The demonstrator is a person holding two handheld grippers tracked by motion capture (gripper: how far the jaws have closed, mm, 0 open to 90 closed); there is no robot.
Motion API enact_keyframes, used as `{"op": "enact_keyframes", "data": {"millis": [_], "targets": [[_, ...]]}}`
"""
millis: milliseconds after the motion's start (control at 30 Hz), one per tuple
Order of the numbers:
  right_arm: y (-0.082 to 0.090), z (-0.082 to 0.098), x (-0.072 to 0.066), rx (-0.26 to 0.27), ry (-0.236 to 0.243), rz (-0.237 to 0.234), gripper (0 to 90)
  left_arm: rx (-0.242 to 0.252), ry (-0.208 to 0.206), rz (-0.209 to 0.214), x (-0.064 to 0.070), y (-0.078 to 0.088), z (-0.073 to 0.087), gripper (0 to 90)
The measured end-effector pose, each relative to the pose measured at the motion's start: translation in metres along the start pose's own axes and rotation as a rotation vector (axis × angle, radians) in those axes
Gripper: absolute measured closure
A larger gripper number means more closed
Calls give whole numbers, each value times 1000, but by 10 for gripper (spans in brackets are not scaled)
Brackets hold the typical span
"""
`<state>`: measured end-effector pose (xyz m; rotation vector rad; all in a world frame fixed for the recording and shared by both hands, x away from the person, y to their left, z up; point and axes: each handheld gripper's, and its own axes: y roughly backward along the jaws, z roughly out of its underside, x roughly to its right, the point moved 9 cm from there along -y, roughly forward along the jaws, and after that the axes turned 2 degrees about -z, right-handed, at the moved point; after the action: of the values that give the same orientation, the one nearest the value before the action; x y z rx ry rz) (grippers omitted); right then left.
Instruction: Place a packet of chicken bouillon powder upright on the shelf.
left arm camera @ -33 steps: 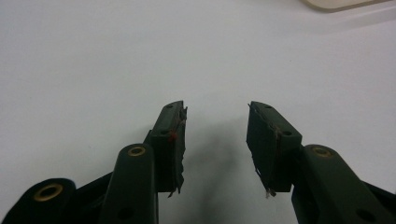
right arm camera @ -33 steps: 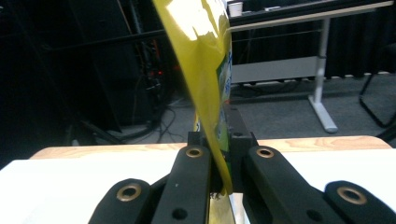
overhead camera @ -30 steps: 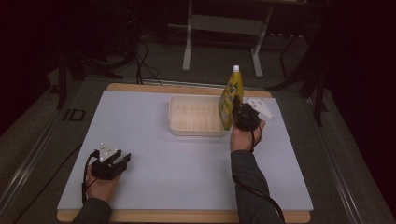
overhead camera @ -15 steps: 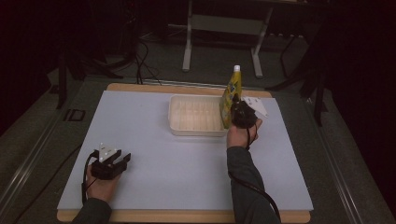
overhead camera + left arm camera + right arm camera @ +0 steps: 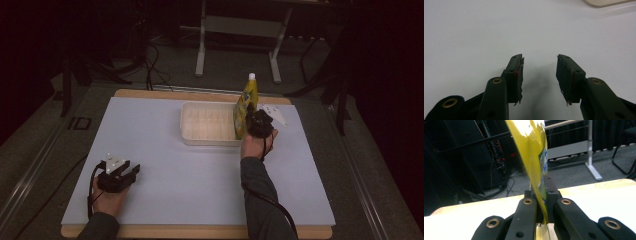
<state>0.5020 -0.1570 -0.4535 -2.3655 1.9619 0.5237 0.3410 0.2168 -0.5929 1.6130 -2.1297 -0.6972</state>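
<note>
A yellow pouch with a white cap (image 5: 246, 105) stands upright at the right end of a cream plastic tray (image 5: 192, 137), held off the table. My right gripper (image 5: 254, 121) is shut on the pouch's lower edge; in the right gripper view the yellow pouch (image 5: 534, 162) rises from between the two pressed jaws of my right gripper (image 5: 543, 202). My left gripper (image 5: 134, 175) rests low on the white table near the front left, open. In the left gripper view my left gripper (image 5: 539, 75) has nothing between its fingers (image 5: 515, 75).
The white table top (image 5: 200, 190) has a wooden rim. A white paper sheet (image 5: 275, 114) lies behind my right gripper. A white metal stand (image 5: 202, 55) and cables sit on the dark floor behind the table. A corner of the tray (image 5: 606, 2) lies far ahead of the left gripper.
My right gripper with the pouch has shifted slightly toward the tray's right end. The left gripper has stayed where it was.
</note>
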Motion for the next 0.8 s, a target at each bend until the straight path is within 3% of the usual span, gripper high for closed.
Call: {"op": "enact_keyframes", "data": {"millis": [167, 300, 367, 467, 800], "targets": [[-5, 4, 0, -24, 1, -16, 887, -1, 0, 1, 0, 0, 0, 565], [-6, 12, -2, -52, -2, -53, 800, -2, -1, 1, 0, 0, 0, 565], [-5, 17, -2, -69, 9, -45, 746, -2, -4, 0, 0, 0, 0, 565], [-3, 21, -4, -84, 42, -45, 677, -1, -5, -1, 0, 0, 0, 565], [10, 24, -9, -137, 146, -56, 569, -4, -6, -3, 0, 0, 0, 565]]}}
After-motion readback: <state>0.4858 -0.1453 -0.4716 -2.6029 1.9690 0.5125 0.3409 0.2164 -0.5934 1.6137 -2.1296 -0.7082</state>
